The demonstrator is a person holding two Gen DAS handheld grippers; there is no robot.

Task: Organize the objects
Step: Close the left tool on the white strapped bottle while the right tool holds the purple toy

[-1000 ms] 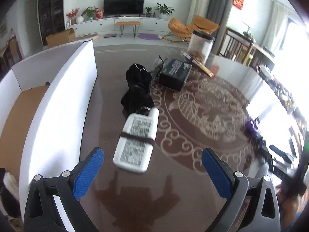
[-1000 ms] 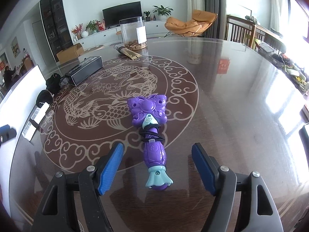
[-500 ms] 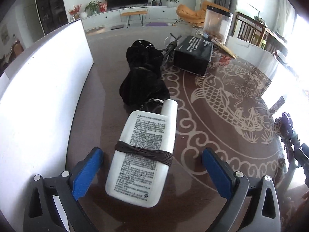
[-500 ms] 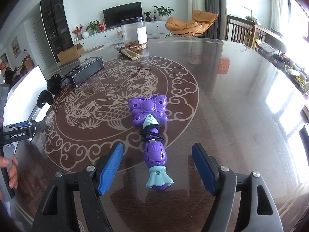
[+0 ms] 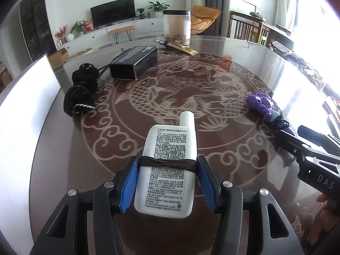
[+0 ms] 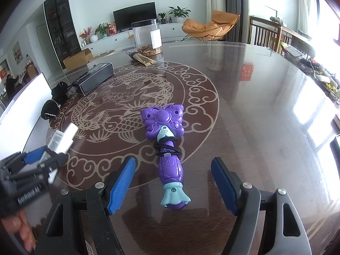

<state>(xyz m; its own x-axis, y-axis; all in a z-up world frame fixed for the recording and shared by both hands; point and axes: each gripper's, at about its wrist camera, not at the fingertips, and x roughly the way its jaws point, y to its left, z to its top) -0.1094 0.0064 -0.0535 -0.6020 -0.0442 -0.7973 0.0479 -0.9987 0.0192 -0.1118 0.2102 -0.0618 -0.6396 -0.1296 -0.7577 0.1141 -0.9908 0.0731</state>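
While its cap is pointing away from the camera, a white bottle [image 5: 167,170] with dense printed text and a dark hair tie around its middle is sitting clamped between the blue pads [image 5: 128,186] of the left gripper [image 5: 166,182], which is gripping it on both flat sides and appears to be holding it off the bench [image 5: 244,80] (the right wrist view, though blurred, is showing the same bottle [image 6: 63,139] raised at an angle). To the right, the right gripper [image 6: 173,186] is hanging with its jaws spread wide on either side of a purple butterfly-headed toy wand [image 6: 167,146], touching neither side of it; the wand is lying flat on the bench with a black cord wound around its neck and its pale blue end nearest the camera. Farther back on the dark, fish-patterned surface, a black fabric bundle [image 5: 81,89] is lying beside a black box [image 5: 133,61], and beyond them a clear jar [image 5: 176,26] is standing upright next to a gold packet [image 5: 180,46]. Along the left edge, a white panel [image 5: 27,97] is standing on edge.
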